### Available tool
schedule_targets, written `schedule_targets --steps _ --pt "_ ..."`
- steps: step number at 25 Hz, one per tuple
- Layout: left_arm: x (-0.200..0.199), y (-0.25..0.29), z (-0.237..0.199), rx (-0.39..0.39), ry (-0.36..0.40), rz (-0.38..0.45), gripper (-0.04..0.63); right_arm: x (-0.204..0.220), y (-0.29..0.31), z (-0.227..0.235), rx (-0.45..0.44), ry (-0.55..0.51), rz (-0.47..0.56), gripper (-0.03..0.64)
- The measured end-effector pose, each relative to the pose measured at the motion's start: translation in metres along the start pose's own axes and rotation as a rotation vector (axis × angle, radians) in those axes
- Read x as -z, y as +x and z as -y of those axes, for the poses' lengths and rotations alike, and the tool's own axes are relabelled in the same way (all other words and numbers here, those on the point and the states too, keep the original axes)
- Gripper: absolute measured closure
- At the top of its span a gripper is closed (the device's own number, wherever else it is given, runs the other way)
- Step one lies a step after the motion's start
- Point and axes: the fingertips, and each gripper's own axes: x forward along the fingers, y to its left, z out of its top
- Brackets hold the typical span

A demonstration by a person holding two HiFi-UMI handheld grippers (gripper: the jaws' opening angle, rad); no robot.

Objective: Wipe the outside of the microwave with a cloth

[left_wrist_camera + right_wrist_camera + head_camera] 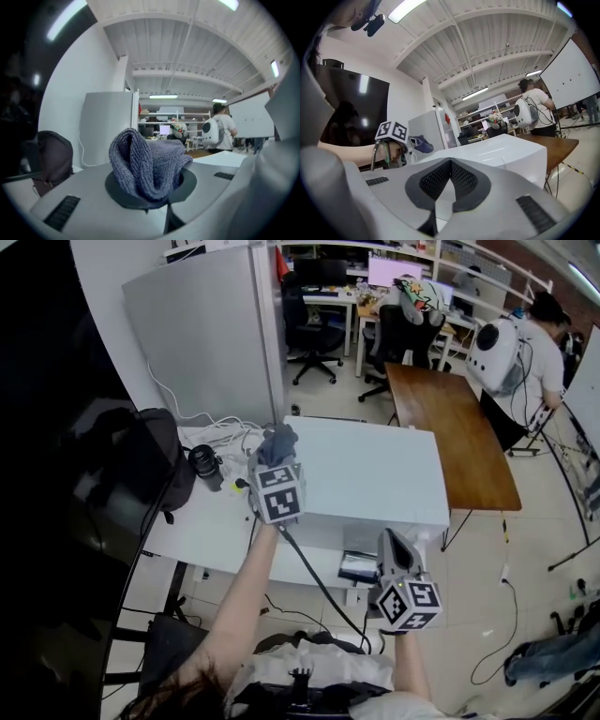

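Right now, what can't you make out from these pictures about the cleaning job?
- Whether the cloth touches the microwave: in the head view the left tongs cover the contact; in the left gripper view the cloth itself blocks it.
- The microwave's back: it faces away in every view.
- The black round object left of the microwave: head view, too small to name.

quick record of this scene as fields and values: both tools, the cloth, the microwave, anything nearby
left tool: shut on cloth
cloth position: by the top left edge of the microwave; contact unclear
right tool: shut, empty, in front of the microwave, apart from it
microwave: white, on a white table
nearby: black bag left of it, wooden table behind right
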Motion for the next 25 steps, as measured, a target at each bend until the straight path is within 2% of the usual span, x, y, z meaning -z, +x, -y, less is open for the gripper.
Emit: schedule_targets --steps 3,6,8,11,12,14,16,19,21,25 --pt "-0.006 -0.041 0.039 0.158 -0.101 0.049 0.54 -0.004 -0.019 0.022 0.071 0.01 0.017 0.594" --pt "0.003 -0.092 0.104 0.381 -0.15 0.069 0.54 -0.004 -0.046 0.051 0.167 0.021 0.035 0.594" --pt "0.017 -0.127 0.159 0.552 -0.127 0.068 0.54 -0.004 -0.068 0.072 0.239 0.03 0.045 0.594" --pt "0.048 -0.17 0.245 0.785 -0.014 0.04 0.54 -0.005 -0.1 0.097 0.333 0.038 0.061 0.594" --pt "0.061 -0.179 0.269 0.841 0.017 0.023 0.54 -0.005 -0.11 0.103 0.358 0.038 0.066 0.594" --pt "0.086 -0.188 0.306 0.916 0.025 -0.015 0.54 -0.005 -0.128 0.108 0.395 0.038 0.07 0.595" --pt "0.105 -0.185 0.33 0.942 0.001 -0.052 0.54 -0.001 -0.141 0.108 0.415 0.04 0.066 0.594" --pt "0.124 -0.164 0.344 0.903 0.009 -0.082 0.54 0.003 -0.15 0.1 0.421 0.045 0.058 0.594" --pt "0.131 -0.148 0.338 0.846 0.014 -0.09 0.54 0.005 -0.151 0.094 0.415 0.045 0.052 0.594" --pt "0.138 -0.129 0.294 0.726 -0.039 -0.102 0.54 0.01 -0.144 0.077 0.372 0.042 0.031 0.594"
